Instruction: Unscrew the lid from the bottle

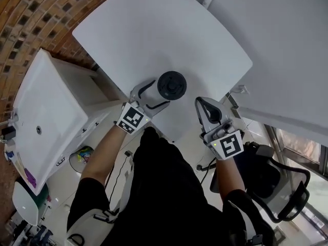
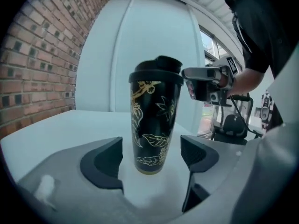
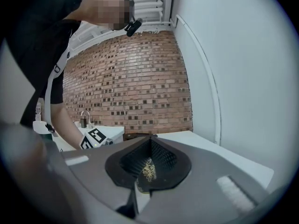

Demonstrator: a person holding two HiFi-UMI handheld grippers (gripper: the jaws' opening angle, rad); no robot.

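White surface [image 1: 154,35] carries just the bottle [image 2: 154,125], upright near our edge. Lid [image 2: 156,71] is on, so we can't see contents. Left gripper [image 2: 152,157] sits low at the bottle body, jaws wide either side, pads not touching. We read that as setup to clamp the body. Right gripper [image 3: 149,164] is up beside the lid, jaws closed and empty, probably there for the twist.

Bottle [image 2: 155,125] stood upright on the table [image 1: 154,29], close to its near edge, lid [image 1: 171,85] on top. Left gripper [image 2: 152,155] sat at the bottle's left, one jaw either side of the base, neither touching. Right gripper [image 1: 205,108] was to the bottle's right, apart from it, at the table edge. Counter [image 1: 46,117] left of the table; chair [image 1: 277,183] at the person's right.
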